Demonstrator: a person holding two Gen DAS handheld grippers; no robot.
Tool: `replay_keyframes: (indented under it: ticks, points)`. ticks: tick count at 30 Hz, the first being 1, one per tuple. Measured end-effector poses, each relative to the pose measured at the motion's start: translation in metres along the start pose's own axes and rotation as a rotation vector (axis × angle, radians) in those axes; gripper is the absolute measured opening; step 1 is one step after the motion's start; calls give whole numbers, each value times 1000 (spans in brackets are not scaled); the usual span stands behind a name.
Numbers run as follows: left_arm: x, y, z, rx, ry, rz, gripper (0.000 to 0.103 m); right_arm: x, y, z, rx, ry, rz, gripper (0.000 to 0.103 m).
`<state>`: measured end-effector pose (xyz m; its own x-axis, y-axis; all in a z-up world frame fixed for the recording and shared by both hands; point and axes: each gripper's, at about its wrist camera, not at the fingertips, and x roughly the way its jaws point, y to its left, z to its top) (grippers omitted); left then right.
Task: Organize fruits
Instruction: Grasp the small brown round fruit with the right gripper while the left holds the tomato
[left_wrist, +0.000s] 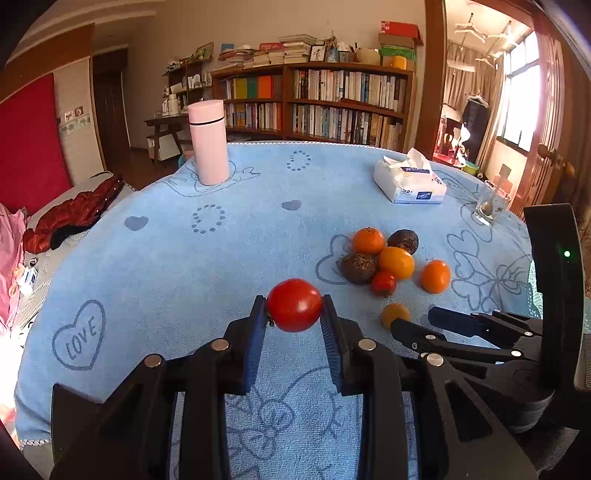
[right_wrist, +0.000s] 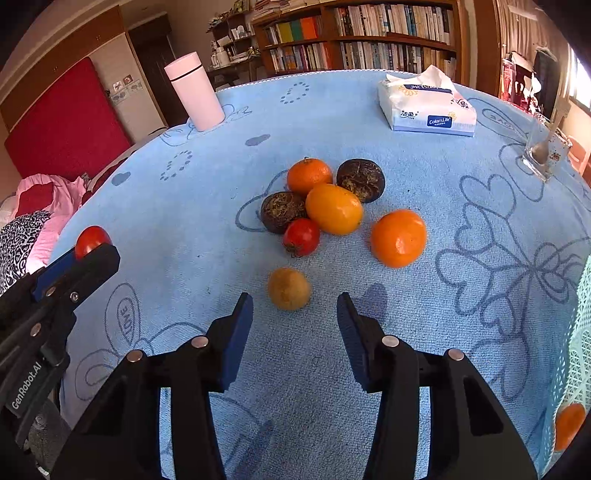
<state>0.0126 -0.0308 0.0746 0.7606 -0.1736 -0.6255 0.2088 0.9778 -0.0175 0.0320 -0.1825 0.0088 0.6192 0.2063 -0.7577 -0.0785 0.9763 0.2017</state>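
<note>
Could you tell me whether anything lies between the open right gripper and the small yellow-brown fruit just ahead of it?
Nothing visible does. The right gripper is open, and only bare blue tablecloth lies before the small yellow-brown fruit. The fruit pile sits beyond it, and the left gripper, holding a tomato, is off to the side.

Daylight enters through the window (left_wrist: 521, 99), overexposed to white glare. The bench (left_wrist: 221, 258) is evenly lit and sharp; shadows are short and soft. Fisheye distortion bends edges; corners vignette black.
</note>
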Motion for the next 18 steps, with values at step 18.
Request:
replay_keyframes:
  ticks: [18]
  points:
    - [7,4,-2,-11,19,-2,30,-3,-6,0,30,-18,-24,28]
